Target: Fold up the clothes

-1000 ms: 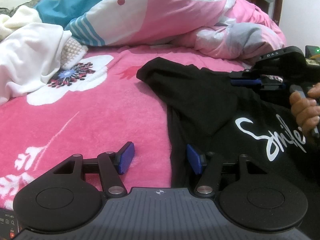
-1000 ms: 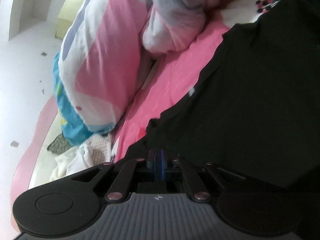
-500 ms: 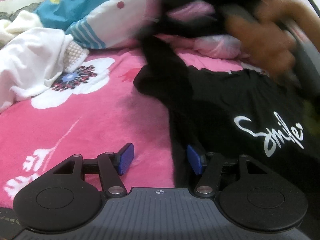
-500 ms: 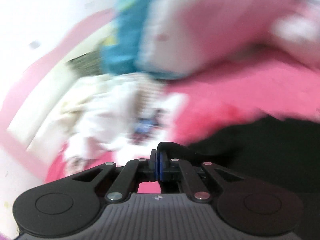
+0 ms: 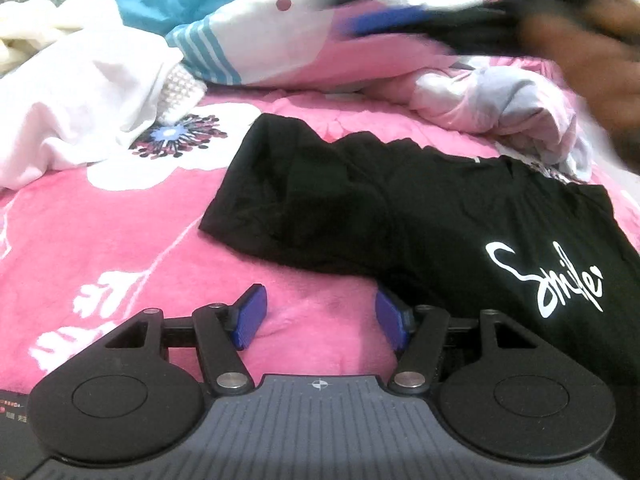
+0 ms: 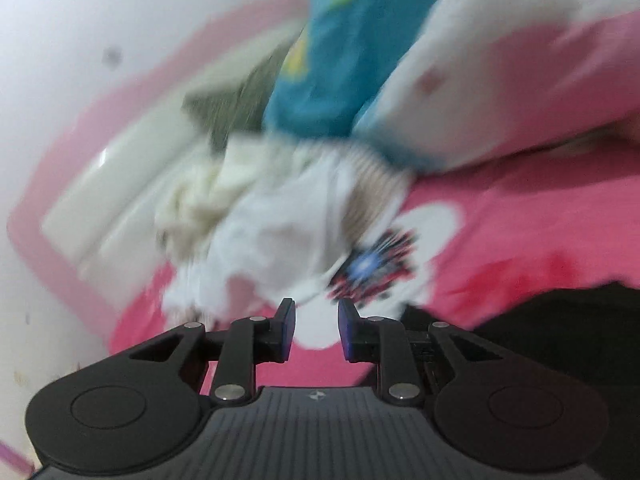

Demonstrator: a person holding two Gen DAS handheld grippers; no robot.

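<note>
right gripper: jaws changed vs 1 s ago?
Yes. The right gripper was shut a second ago; its jaws now stand apart with nothing between them, over the pink bedspread, beside the black T-shirt.

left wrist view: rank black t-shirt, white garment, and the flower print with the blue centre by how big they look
1. black t-shirt, largest
2. white garment, cut off by the frame edge, so its full size is unsure
3. flower print, smallest

Bare pink bedspread (image 5: 120, 232) is lying open between and ahead of the left gripper (image 5: 318, 316)'s spread jaws. The black T-shirt (image 5: 400, 208) is crowding its right jaw. White clothes (image 5: 80, 100) are piling up far left, and the quilt (image 5: 320, 40) is walling off the far side.
</note>
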